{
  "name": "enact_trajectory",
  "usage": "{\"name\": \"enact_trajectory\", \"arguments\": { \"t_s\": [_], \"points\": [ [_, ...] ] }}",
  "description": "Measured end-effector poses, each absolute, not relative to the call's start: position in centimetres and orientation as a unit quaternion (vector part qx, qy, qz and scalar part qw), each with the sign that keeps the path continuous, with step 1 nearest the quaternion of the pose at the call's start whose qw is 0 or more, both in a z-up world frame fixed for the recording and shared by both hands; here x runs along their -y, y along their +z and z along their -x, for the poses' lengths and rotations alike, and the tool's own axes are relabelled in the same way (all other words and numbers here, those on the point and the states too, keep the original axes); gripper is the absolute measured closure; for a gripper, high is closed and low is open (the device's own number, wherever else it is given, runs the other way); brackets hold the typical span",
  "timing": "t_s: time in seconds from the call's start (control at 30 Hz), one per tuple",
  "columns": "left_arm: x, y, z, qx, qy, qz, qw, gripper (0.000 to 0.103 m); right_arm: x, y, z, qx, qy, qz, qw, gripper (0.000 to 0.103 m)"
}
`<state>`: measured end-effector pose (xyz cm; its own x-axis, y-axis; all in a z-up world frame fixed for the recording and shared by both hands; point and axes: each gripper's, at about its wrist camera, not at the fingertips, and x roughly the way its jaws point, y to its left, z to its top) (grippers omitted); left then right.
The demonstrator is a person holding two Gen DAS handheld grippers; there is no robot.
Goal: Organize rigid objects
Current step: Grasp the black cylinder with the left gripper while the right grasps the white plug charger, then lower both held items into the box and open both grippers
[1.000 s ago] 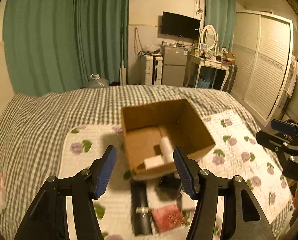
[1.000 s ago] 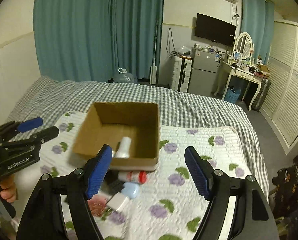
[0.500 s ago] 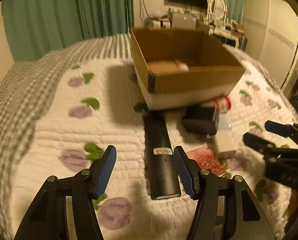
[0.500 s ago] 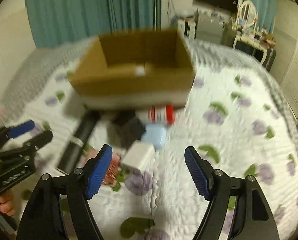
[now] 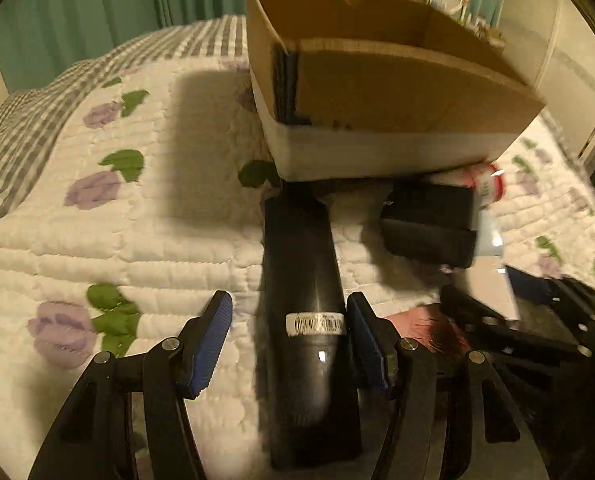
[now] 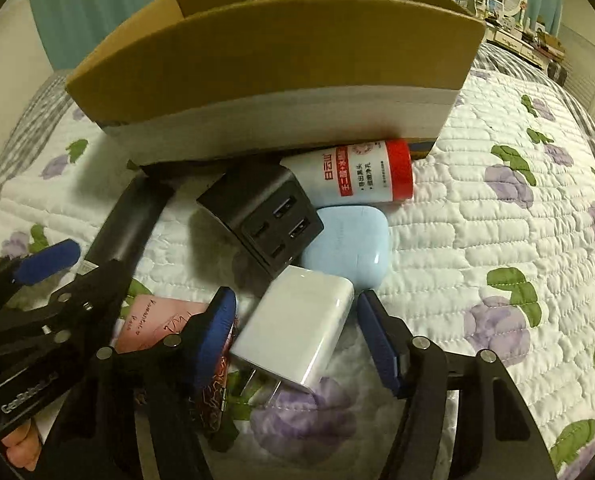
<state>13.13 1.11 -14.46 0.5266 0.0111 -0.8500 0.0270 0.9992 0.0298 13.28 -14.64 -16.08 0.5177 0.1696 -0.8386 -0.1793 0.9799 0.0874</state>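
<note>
A long black tube (image 5: pixel 303 300) with a barcode label lies on the quilt in front of the cardboard box (image 5: pixel 377 92). My left gripper (image 5: pixel 289 344) is open and straddles the tube's near half, its right pad close to the tube. My right gripper (image 6: pixel 295 336) is open around a white plug charger (image 6: pixel 297 332), not touching it. Beyond it lie a black USB charger cube (image 6: pixel 265 216), a light blue case (image 6: pixel 349 240) and a white bottle with a red cap (image 6: pixel 361 176). A pink patterned box (image 6: pixel 169 324) lies by my right gripper's left finger.
The cardboard box (image 6: pixel 269 64) stands on a white quilt with purple flowers (image 6: pixel 497 240), its inside hidden from here. The left gripper also shows in the right wrist view (image 6: pixel 45 280), and the right gripper in the left wrist view (image 5: pixel 529 300). Green curtains hang behind.
Both grippers have dropped from above the box down to the quilt. The left now straddles the black tube and the right straddles the white charger. Both stay open.
</note>
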Motion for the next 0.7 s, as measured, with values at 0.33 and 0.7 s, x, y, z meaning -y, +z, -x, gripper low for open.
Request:
{"name": "enact_trajectory", "arguments": {
  "t_s": [0.33, 0.7],
  "points": [
    [-0.2, -14.4, -12.0, -0.486, -0.027, -0.018, 0.873, 0.062, 17.3, -14.2, -10.7, -0.454, 0.098, -0.022, 0.885, 0.061],
    [-0.4, -9.3, -8.5, -0.458, -0.035, -0.001, 0.888, 0.062, 17.5, -9.1, -9.3, -0.423, 0.102, -0.016, 0.900, 0.062]
  ]
}}
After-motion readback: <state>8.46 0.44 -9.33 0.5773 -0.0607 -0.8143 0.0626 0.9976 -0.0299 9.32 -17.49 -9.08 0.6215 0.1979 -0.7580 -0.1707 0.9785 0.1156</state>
